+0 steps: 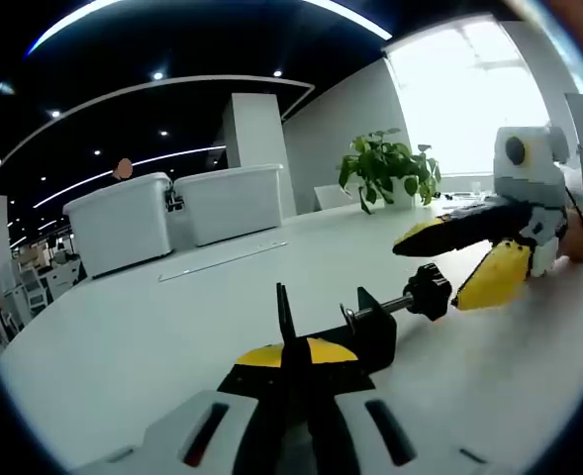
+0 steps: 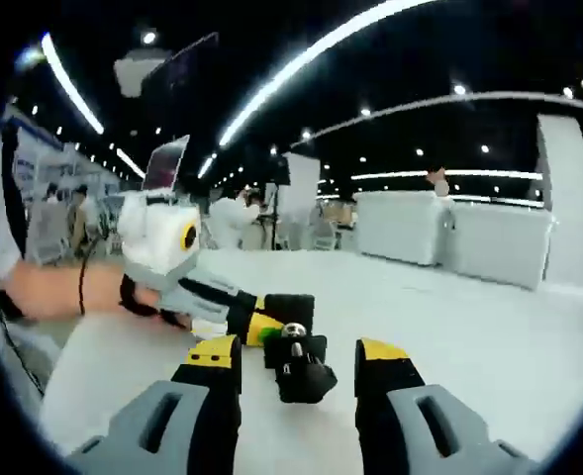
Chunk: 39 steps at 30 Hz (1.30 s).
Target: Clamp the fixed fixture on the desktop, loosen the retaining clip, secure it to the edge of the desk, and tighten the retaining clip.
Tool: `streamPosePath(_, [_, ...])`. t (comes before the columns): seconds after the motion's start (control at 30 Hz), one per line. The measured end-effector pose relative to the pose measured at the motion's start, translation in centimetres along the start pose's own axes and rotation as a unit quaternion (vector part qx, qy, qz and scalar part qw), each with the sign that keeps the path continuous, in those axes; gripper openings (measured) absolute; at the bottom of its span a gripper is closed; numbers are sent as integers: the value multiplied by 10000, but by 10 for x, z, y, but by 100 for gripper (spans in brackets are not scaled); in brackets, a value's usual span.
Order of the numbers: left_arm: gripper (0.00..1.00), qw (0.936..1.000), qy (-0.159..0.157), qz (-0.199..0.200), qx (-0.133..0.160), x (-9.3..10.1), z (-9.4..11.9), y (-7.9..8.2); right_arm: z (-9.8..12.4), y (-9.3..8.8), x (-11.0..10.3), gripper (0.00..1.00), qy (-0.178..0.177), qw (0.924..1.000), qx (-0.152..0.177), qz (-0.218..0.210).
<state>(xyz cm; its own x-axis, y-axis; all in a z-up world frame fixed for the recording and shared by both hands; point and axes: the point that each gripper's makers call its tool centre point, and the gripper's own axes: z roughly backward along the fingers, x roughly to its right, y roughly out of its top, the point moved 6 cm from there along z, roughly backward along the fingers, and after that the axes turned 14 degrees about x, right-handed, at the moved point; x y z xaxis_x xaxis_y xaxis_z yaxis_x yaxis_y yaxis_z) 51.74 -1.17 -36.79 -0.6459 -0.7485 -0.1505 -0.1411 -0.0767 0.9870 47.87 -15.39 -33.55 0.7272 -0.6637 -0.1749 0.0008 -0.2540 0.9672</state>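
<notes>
1. Left gripper view gives you one black clamp (image 1: 355, 332) on the white desk (image 1: 123, 336), two white storage bins (image 1: 177, 213) side by side further back, and one potted plant (image 1: 388, 168) beyond them.
2. Your left gripper (image 1: 296, 371) is closed on the clamp: its two yellow-tipped jaws pinch the flat black plate of the clamp body, which rises between them at the bottom centre.
3. The clamp's screw runs out to the right and ends in one round black knob (image 1: 432, 290).
4. Your right gripper (image 1: 469, 262) comes in from the right, jaws parted, the upper one above the knob and the lower yellow tip just beside it; you cannot tell whether it touches.
5. Right gripper view looks down the screw: the knob (image 2: 293, 336) and clamp (image 2: 301, 368) sit in the gap between your right gripper's (image 2: 301, 358) two spread jaws, neither jaw pressing on it.
6. Behind the clamp there, your left gripper (image 2: 234, 315) holds its far side, with a hand (image 2: 63, 289) on its handle.
7. The two bins (image 2: 449, 230) stand at the desk's (image 2: 469, 327) far edge.
</notes>
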Motion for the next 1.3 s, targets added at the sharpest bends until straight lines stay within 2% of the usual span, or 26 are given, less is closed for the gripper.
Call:
streamPosePath(0.07, [6,10000,-1,1,0,0,0,0,2,-4,6,37,-154,9991,-92,-397])
streamPosePath(0.13, [6,10000,-2,1,0,0,1,0,3,-9,12,34,-296,9986,-209,-386])
streamPosePath(0.2, [6,10000,-3,2,-1,1,1,0,3,-11,16,32,-456,9959,-284,-724])
streamPosePath(0.4, [6,10000,2,0,-1,1,3,0,1,-20,9,26,-231,9925,-550,-1065])
streamPosePath(0.5, [6,10000,5,-2,0,2,4,0,0,-22,10,25,-234,9923,-575,-1073])
streamPosePath(0.6, [6,10000,2,-3,-1,2,4,0,0,-21,10,25,-163,9943,-532,-911])
streamPosePath(0.7, [5,10000,2,-5,1,2,4,0,-1,-20,10,25,-84,9974,-520,-487])
streamPosePath(0.77, [6,10000,6,-11,2,2,4,0,-1,-19,5,25,-30,9988,-482,65])
streamPosePath(0.8, [6,10000,8,-15,2,2,4,0,-1,-19,2,25,42,9972,-459,582])
streamPosePath(0.87, [6,10000,11,-15,2,2,4,0,-2,-19,-1,25,90,9921,-433,1174])
streamPosePath(0.9, [5,10000,12,-17,2,2,4,0,-2,-19,-5,25,138,9850,-426,1668])
streamPosePath(0.93, [5,10000,13,-21,3,2,4,1,-2,-20,-6,25,177,9804,-445,1911])
streamPosePath(0.97, [5,10000,15,-23,3,2,4,1,-3,-20,-7,25,235,9710,-491,2327])
streamPosePath(1.0, [6,10000,14,-30,3,2,4,1,-3,-20,-9,25,403,9536,-536,2935])
streamPosePath(1.03, [6,10000,17,-31,3,2,4,1,-4,-21,-11,25,539,9325,-569,3524])
streamPosePath(1.07, [6,10000,17,-32,3,2,4,1,-4,-22,-13,25,655,9081,-681,4079])
streamPosePath(1.1, [6,10000,15,-34,3,2,4,0,-7,-19,-18,25,740,8941,-471,4392])
streamPosePath(1.13, [5,10000,17,-39,2,2,4,0,-5,-21,-20,25,755,8879,-594,4499])
streamPosePath(1.23, [5,10000,30,-17,-7,1,4,1,-4,-26,-14,25,519,9296,-573,3603])
streamPosePath(1.27, [5,10000,29,-14,-9,0,4,0,-4,-24,-12,25,539,9375,-507,3400])
streamPosePath(1.3, [5,10000,31,-13,-9,-1,3,0,-3,-25,-10,25,426,9486,-512,3094])
